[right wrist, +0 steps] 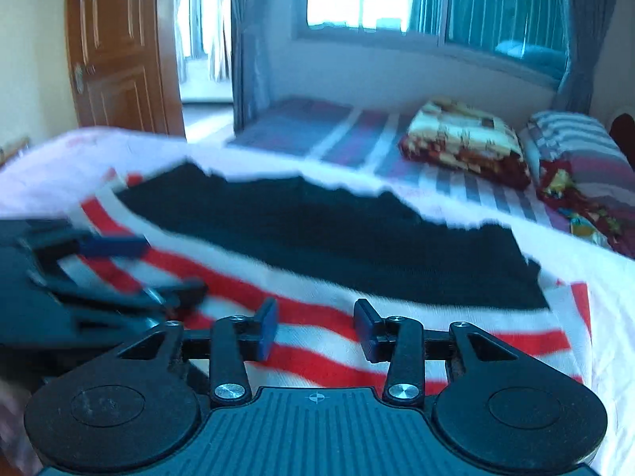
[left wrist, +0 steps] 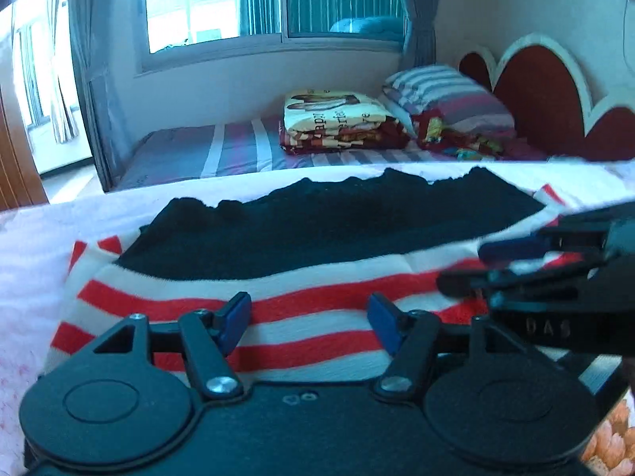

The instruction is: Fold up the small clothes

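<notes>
A: Where's the garment?
B: The red-and-white striped sweater [left wrist: 301, 309] with a black band lies spread flat on the pale pink blanket [left wrist: 35, 269], under both tools.
A: And the 2 grippers?
B: The left gripper [left wrist: 307, 323] hangs over the stripes, jaws apart, nothing between them. The right gripper [right wrist: 315, 329] is beside it, jaws also parted and empty.
A: Behind?
B: A folded blanket [left wrist: 337, 121] beside a striped pillow [left wrist: 448, 99].

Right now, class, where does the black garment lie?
In both wrist views the black garment lies spread on the red-and-white striped cloth, just beyond both open grippers, in front of the striped bed.
</notes>
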Demonstrator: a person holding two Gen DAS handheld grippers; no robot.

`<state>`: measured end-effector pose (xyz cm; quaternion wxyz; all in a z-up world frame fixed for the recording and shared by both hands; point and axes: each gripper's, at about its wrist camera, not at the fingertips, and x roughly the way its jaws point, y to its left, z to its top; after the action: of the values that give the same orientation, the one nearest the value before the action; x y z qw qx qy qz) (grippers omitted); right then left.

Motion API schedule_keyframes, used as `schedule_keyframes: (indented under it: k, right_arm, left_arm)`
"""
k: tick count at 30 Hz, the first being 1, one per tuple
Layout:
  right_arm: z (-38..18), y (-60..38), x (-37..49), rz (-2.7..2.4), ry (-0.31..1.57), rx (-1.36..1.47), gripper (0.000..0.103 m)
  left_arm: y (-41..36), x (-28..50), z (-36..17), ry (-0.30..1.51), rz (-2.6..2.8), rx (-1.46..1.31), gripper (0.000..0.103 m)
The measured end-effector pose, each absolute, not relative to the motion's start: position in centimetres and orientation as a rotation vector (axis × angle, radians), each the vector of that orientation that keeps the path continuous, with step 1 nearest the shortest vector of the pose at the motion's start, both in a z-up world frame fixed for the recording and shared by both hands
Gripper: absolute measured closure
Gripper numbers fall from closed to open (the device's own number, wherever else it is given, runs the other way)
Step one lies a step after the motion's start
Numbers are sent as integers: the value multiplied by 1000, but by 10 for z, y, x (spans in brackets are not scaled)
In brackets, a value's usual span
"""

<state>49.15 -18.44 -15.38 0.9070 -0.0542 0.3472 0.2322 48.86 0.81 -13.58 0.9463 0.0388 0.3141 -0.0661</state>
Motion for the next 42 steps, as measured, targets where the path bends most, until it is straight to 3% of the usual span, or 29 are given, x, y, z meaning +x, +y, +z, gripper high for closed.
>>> schedule_keyframes:
  k: [4, 5, 10, 16, 21, 24, 28, 33, 37, 42]
  right_arm:
    - [-159, -212, 484, 402, 711, -138, 54]
    - [-160, -224, 482, 378, 719, -127, 48]
    - [-164, -276, 468, 275, 740, -80, 48]
    - [-128, -249, 424, 344, 666, -29, 48]
    - [-149, -205, 396, 366, 736, -100, 48]
    - [-151, -195, 374, 333, 675, -198, 48]
    - [-134, -199, 359, 388, 642, -75, 48]
    - [-144, -174, 359, 415, 701, -121, 48]
    - [-143, -216, 359, 280, 712, -122, 48]
    - [-143, -291, 350, 185, 754, 1, 72]
  left_arm:
    - [33, 478, -133, 643, -95, 80, 37]
    - [46, 472, -134, 645, -72, 83, 37]
    - [93, 448, -134, 634, -24, 25, 37]
    - [53, 422, -114, 596, -47, 62, 40]
    - [9, 404, -134, 623, -78, 156, 38]
    - [15, 397, -137, 619, -66, 113, 38]
    - [13, 385, -125, 588, -91, 68, 39]
    - [6, 387, -138, 631, -86, 98, 37]
    - [49, 383, -136, 649, 38, 69, 37]
    - [81, 379, -134, 662, 50, 92, 43]
